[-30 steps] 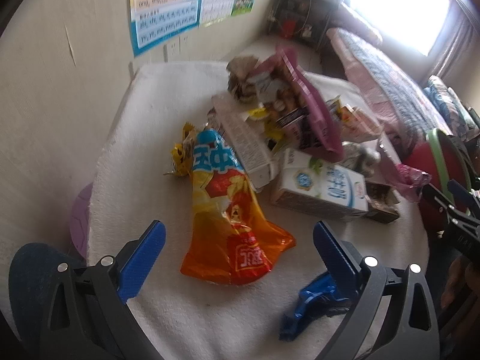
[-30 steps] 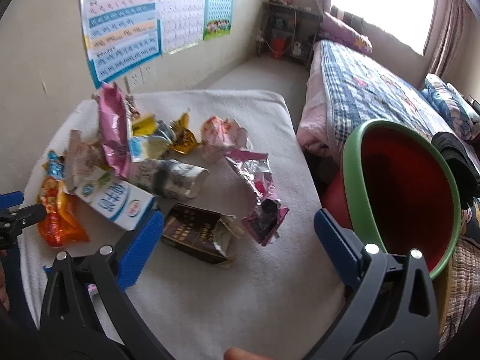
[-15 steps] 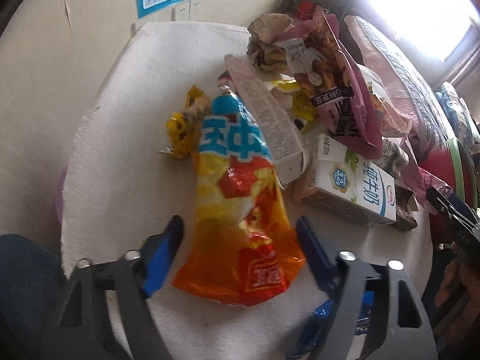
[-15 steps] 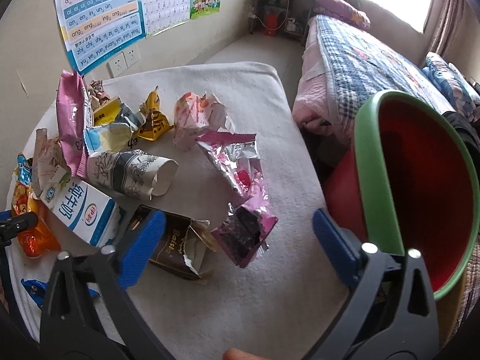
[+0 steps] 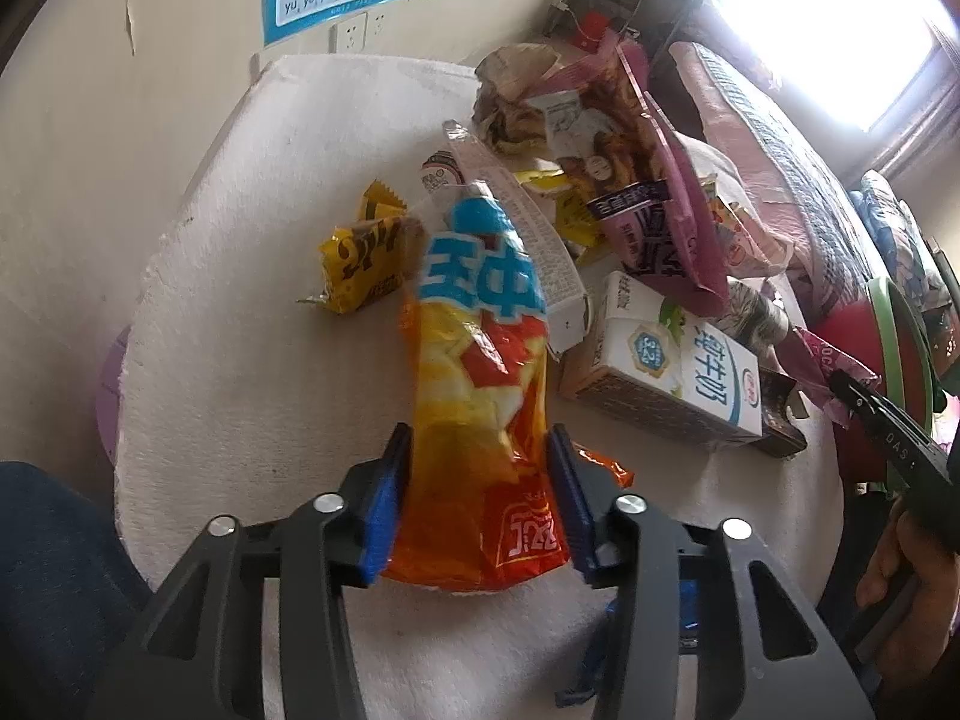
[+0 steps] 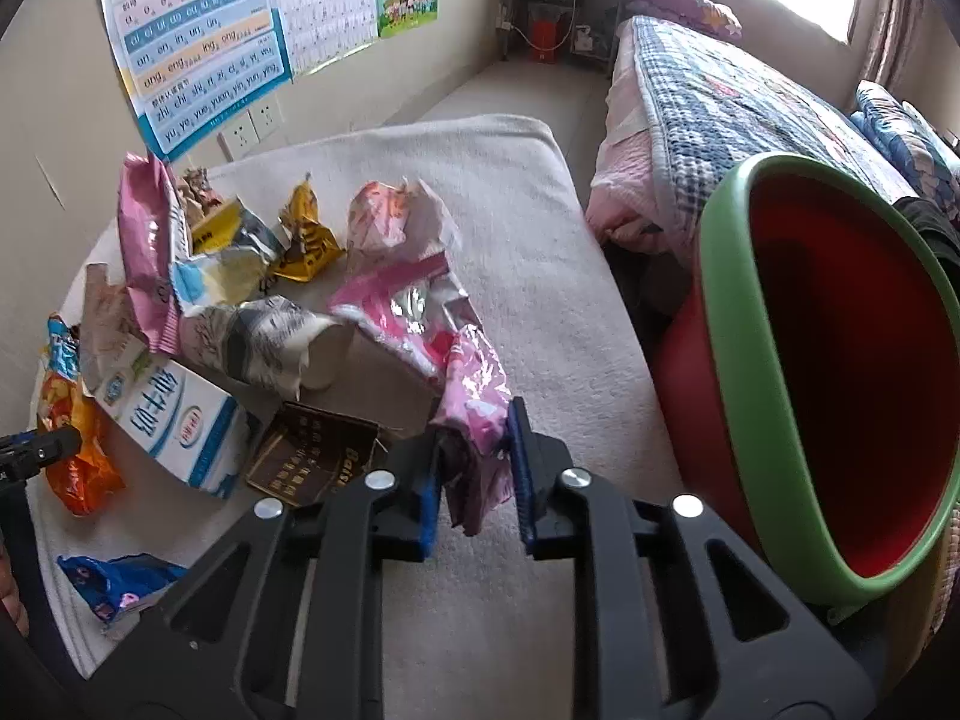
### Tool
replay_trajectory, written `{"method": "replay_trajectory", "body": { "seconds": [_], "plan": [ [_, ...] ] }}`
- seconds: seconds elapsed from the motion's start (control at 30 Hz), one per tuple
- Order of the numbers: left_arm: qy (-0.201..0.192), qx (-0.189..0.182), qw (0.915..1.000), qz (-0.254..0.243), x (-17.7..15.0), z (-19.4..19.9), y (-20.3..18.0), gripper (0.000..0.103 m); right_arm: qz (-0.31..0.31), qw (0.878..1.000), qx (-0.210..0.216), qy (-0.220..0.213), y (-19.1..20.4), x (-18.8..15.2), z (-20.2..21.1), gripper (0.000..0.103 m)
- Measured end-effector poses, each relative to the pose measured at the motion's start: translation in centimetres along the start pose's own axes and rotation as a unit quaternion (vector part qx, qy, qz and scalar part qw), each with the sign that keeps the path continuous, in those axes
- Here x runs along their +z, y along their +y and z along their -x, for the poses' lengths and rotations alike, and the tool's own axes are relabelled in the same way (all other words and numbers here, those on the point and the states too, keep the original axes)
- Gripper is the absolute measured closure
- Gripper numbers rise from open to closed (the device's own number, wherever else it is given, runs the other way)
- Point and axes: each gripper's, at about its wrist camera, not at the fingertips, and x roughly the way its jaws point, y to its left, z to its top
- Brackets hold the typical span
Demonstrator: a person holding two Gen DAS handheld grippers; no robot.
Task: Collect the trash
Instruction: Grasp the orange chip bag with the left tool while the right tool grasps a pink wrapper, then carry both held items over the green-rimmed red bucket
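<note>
- Gripping the orange chip bag (image 5: pixel 480 420), the left gripper (image 5: pixel 480 510) had both blue pads pressed against the bag's lower half, one on each side.
- The orange chip bag lay lengthwise on the white towel-covered table (image 5: pixel 270 360), its blue printed end pointing away from the gripper.
- A yellow candy wrapper (image 5: pixel 363 258) sat just beside the far left edge of the bag.
- A white milk carton (image 5: pixel 678 378) lay on its side to the right of the bag, near it but apart from the pads.
- The right gripper (image 6: pixel 474 474) was pinching the pink foil wrapper (image 6: pixel 474 402) at its lower end; the wrapper's upper part trailed back toward the pile.
- A brown chocolate box (image 6: pixel 312 456) lay flat just left of the right gripper's left finger.
- A crushed paper cup (image 6: pixel 282 342) rested on its side between the milk carton and the pink foil wrapper.
- A blue wrapper (image 6: pixel 114 585) lay at the near left edge of the table, well apart from the pile.
- The red bin with a green rim (image 6: pixel 726 324) stood to the right of the table, its opening tilted toward the right wrist camera.
- Whether the bin touched the table edge could not be told.
</note>
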Motion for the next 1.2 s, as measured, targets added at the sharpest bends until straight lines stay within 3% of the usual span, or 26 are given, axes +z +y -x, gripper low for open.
{"method": "replay_trajectory", "body": {
  "seconds": [0.37, 0.7, 1.2],
  "plan": [
    [-0.026, 0.011, 0.9996, -0.009, -0.8, 3.1, -0.9, 0.063, -0.015, 0.999, 0.019, -0.036, 0.3, 0.3, 4.3, 0.084],
    [-0.059, -0.001, 0.9983, -0.005, -1.7, 6.0, -0.6, 0.063, -0.011, 0.997, 0.029, -0.065, 0.7, 0.0, 7.4, 0.084],
    [-0.082, -0.031, 0.9947, -0.053, -0.4, 7.9, -5.1, 0.063, -0.035, 0.993, 0.02, -0.108, -1.3, 0.1, 10.7, 0.084]
  ]
}}
